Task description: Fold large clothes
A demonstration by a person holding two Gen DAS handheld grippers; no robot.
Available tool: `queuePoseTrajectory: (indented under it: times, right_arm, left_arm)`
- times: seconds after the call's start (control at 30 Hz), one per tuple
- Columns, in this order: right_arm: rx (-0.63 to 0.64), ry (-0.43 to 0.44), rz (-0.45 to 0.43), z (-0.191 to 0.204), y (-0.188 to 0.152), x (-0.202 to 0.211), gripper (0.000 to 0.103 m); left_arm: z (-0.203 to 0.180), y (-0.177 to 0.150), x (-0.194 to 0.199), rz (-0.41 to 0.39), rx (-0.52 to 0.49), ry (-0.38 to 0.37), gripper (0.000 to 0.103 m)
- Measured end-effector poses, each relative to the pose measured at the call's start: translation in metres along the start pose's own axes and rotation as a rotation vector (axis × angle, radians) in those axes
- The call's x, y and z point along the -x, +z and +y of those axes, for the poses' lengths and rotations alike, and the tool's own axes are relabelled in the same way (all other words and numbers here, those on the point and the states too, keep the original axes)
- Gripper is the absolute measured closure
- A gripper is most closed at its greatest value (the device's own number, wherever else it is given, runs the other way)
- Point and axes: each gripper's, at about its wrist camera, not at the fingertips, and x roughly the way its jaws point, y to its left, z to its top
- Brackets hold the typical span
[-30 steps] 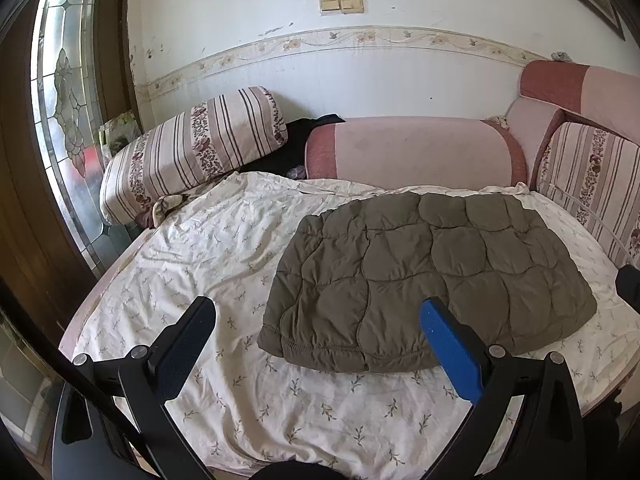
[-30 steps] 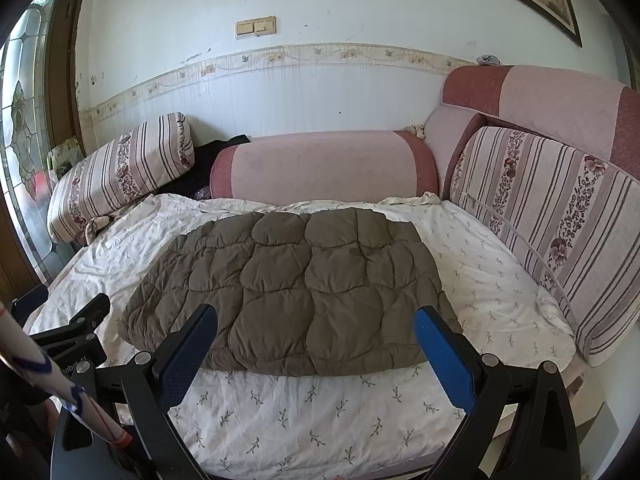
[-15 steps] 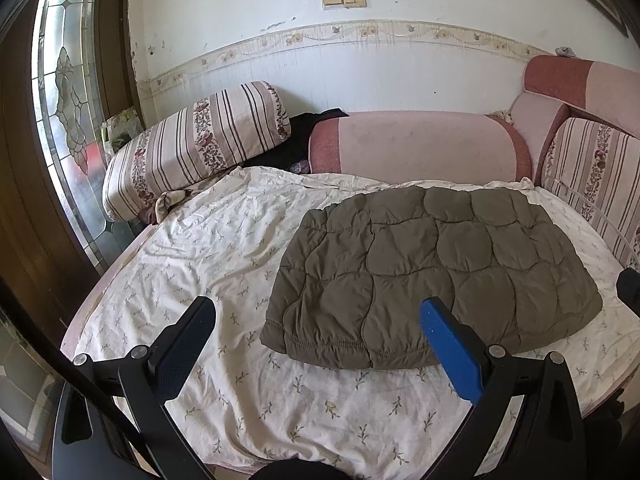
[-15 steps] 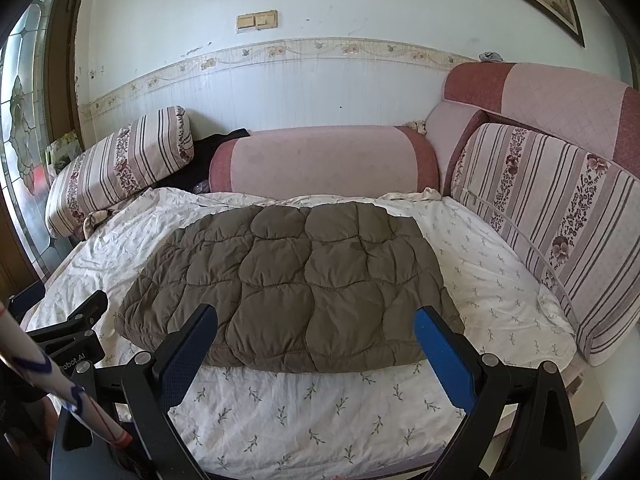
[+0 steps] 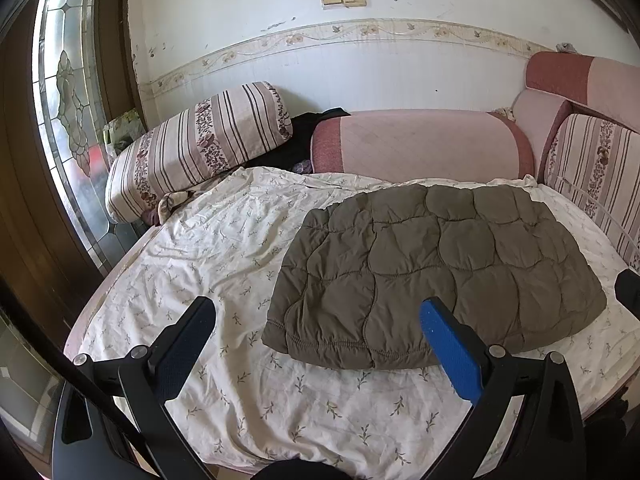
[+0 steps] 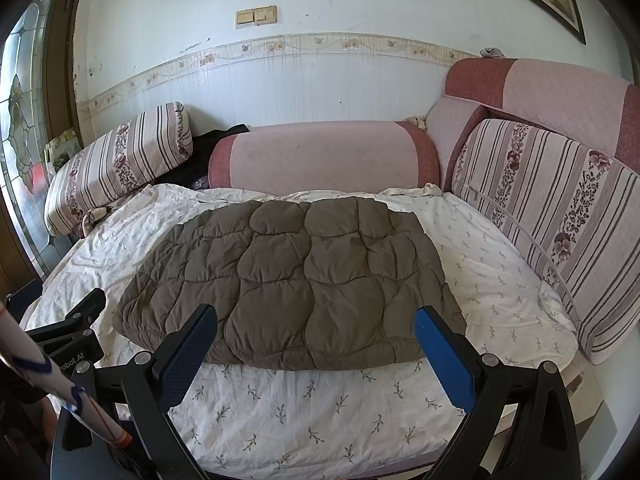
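A pink bolster (image 6: 324, 156) is lying along the wall. Left of it, a striped bolster (image 6: 120, 164) is leaning; right of it, a striped cushion (image 6: 560, 216) is standing. Dark clothing (image 5: 296, 140) is bunching beside it.

Both wrist views are bright with soft daylight from the stained-glass window (image 5: 68, 128) at far left. The white wall (image 6: 352, 76) looks slightly washed, and shadows on the bed sheet (image 5: 224, 248) are faint. Focus is sharp throughout. Fisheye distortion bends the edges, and dark vignetting fills the corners.
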Motion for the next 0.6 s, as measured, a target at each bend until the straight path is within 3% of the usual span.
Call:
queuePoseTrajectory:
  times: [0.37, 0.6]
  right_arm:
    - [-0.012, 0.001, 0.021, -0.005, 0.0, -0.013, 0.002]
    - [-0.03, 0.004, 0.047, -0.014, -0.004, -0.028, 0.002]
  left_arm:
    - [-0.001, 0.0, -0.002, 0.007, -0.006, -0.002, 0.001]
    - [0.005, -0.001, -0.019, 0.08, 0.021, -0.063, 0.001]
